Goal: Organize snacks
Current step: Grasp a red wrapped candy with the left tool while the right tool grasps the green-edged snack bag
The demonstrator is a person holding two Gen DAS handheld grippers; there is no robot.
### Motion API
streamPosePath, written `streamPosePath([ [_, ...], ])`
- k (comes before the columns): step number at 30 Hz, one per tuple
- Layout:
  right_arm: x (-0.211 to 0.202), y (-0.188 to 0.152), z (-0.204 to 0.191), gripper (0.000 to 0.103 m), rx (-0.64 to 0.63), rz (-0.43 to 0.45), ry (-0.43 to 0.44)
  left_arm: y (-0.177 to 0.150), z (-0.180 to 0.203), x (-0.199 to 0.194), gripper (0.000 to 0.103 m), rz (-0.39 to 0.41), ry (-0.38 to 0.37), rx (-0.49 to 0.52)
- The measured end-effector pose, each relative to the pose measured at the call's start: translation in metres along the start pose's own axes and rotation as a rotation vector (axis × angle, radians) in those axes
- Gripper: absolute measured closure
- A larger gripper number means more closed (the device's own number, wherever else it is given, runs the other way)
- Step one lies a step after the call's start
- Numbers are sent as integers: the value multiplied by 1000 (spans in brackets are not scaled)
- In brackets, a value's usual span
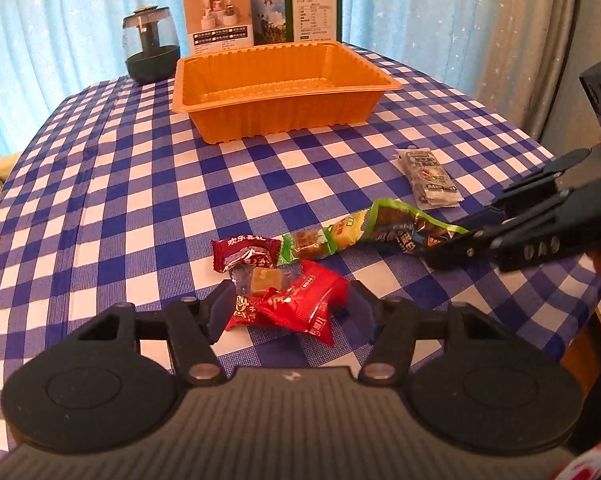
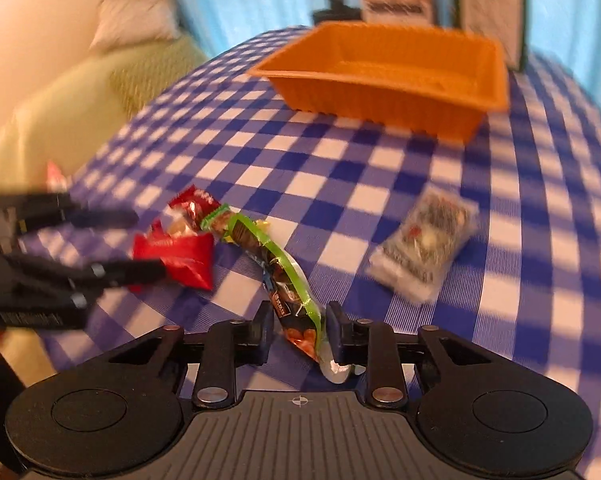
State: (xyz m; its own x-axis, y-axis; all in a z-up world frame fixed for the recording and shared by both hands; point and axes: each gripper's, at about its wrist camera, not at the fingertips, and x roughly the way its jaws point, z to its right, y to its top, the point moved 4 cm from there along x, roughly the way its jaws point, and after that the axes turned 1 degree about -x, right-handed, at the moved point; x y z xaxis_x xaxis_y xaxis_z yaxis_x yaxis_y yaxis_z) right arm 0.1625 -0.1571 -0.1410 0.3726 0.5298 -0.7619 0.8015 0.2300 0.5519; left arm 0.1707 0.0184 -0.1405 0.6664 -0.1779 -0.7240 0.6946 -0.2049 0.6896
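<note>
An empty orange tray stands at the far side of the checked table; it also shows in the right wrist view. My left gripper is open, its fingers on either side of a red snack packet that lies on the cloth. A dark red packet and a clear-wrapped candy lie just beyond it. My right gripper has its fingers around the end of a long green-edged snack packet, with a gap left on one side. A grey packet lies apart.
A dark glass jar and two boxes stand behind the tray. A blue curtain hangs behind the table. A green-yellow sofa is off the table's left edge. A small green-wrapped snack lies among the packets.
</note>
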Motion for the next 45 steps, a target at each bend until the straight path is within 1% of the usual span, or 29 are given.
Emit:
streamPosePath([
  [2, -3, 1, 7, 76, 74, 0, 17, 0, 3, 1, 44, 1, -3, 31],
  [4, -3, 2, 11, 76, 90, 6, 16, 2, 7, 3, 44, 1, -11, 76],
  [6, -3, 4, 10, 76, 79, 11, 10, 3, 11, 7, 45, -7, -18, 124],
  [9, -3, 5, 8, 76, 62, 27, -1, 4, 16, 15, 55, -28, -38, 182],
  [11, -4, 3, 8, 76, 48, 37, -13, 3, 18, 20, 59, -43, -44, 204],
  [14, -4, 3, 8, 76, 36, 48, -25, 0, 22, 25, 63, -74, -58, 224],
  [17, -1, 2, 6, 76, -6, 60, -57, -3, 27, 27, 66, -86, -65, 243],
  [19, -2, 2, 4, 76, -46, 66, -84, -4, 29, 28, 73, -104, -78, 243],
  [26, 6, 1, -3, 75, -130, 80, -127, -4, 27, 30, 74, -106, -89, 190],
  [33, 19, 1, -16, 75, -260, 86, -189, -3, 27, 30, 74, -103, -93, 173],
  [35, 21, 1, -18, 77, -284, 81, -203, -3, 27, 31, 75, -103, -95, 165],
  [37, 21, 2, -17, 78, -263, 78, -199, -2, 26, 32, 75, -102, -97, 152],
  [38, 20, 3, -14, 78, -231, 76, -183, -2, 26, 32, 76, -100, -97, 142],
  [43, 10, 9, 7, 79, 21, 80, -62, 1, 23, 32, 79, -88, -101, 83],
  [45, 7, 9, 13, 79, 92, 83, -31, 3, 22, 31, 79, -77, -100, 62],
])
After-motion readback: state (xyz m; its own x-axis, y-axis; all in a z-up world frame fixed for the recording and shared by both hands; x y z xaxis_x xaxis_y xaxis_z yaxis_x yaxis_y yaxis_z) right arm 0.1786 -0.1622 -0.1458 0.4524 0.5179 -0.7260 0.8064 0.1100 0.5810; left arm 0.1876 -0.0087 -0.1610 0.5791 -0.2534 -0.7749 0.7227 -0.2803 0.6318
